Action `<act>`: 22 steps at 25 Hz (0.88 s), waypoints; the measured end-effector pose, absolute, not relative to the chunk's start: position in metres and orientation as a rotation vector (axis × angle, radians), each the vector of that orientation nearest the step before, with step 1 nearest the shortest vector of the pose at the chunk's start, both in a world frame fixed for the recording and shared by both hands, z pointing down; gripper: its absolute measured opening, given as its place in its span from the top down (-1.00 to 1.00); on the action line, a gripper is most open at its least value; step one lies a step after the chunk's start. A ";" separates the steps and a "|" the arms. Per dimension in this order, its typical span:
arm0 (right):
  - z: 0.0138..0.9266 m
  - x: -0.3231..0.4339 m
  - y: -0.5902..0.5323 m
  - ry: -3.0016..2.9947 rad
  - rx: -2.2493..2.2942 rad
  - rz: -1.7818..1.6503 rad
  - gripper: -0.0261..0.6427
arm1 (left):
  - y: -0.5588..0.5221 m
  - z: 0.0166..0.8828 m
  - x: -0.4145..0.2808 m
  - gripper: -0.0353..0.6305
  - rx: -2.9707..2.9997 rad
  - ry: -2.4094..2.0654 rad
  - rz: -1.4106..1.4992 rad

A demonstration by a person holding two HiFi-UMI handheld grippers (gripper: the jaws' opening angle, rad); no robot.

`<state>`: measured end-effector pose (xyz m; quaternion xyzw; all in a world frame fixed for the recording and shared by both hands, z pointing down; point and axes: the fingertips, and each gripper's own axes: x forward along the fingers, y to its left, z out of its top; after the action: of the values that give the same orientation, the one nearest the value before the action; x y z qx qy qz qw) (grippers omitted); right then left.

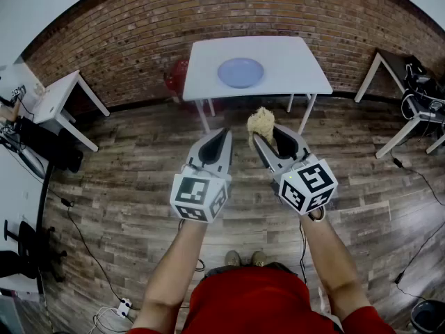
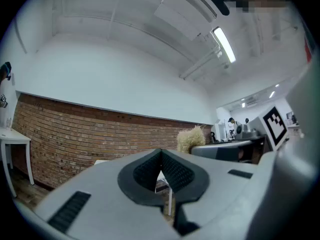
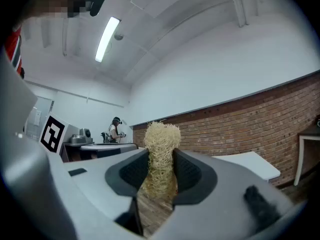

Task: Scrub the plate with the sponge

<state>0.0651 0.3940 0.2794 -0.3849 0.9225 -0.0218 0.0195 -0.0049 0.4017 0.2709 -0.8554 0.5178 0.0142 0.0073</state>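
Straw-coloured and stringy, the sponge (image 3: 161,144) is squeezed between the pads of the right tongs (image 3: 161,158). Its long axis runs along the tongs, so the frayed end pokes out past the tips. In the head view that free end points toward the top of the frame, at the white surface (image 1: 299,67).

The right tongs are clamped on it, pressing in from both sides and only as far apart as the sponge is thick. The left tongs (image 1: 220,134) are fully clenched with nothing in them. In the left gripper view their ribbed pads (image 2: 176,173) meet at the tip.

Both pairs sit side by side mid-frame, over the wood floor (image 1: 125,186). The pale blue plate (image 1: 240,72) lies flat in the middle of the surface, upper centre, well apart from both tongs and the sponge.
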 end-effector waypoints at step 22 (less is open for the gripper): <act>0.295 0.118 0.366 2.857 -1.151 -0.125 0.46 | 0.374 0.292 0.027 0.86 -2.640 1.708 0.002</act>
<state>0.1175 0.3656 0.2955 -0.3732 0.9264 -0.0405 0.0294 0.0272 0.3738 0.2922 -0.8396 0.5432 0.0008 -0.0015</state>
